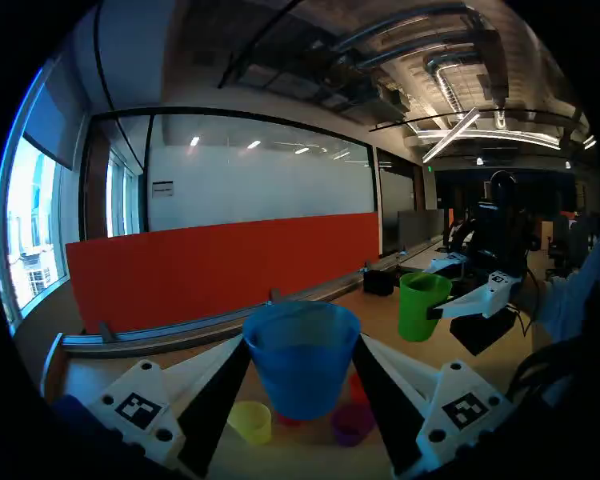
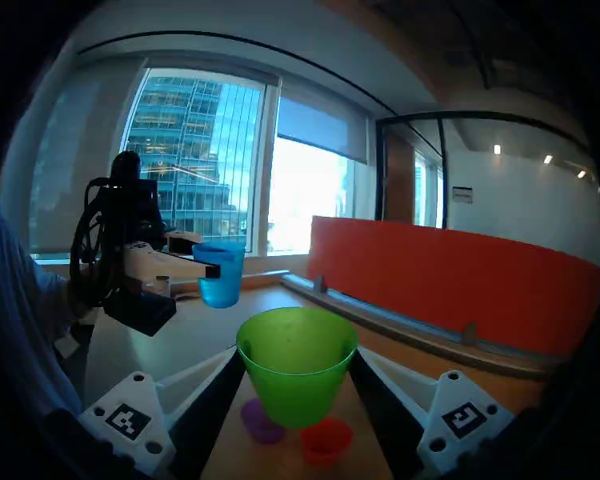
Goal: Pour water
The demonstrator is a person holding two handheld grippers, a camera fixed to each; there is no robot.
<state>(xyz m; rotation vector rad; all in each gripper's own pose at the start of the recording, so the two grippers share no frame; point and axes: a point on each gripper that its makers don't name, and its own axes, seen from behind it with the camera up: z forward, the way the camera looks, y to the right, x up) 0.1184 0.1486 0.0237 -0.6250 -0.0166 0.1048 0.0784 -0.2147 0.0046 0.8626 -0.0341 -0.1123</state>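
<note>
Left gripper [image 1: 302, 352] clamps blue cup [image 1: 302, 370], right gripper [image 2: 297, 364] green cup [image 2: 298, 376]; cups well apart

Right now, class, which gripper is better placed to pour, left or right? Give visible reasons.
Left, probably. The left gripper holds the blue cup upright, and a darker level through its wall suggests water. The right gripper holds the green cup, which looks empty, ready to receive.
</note>
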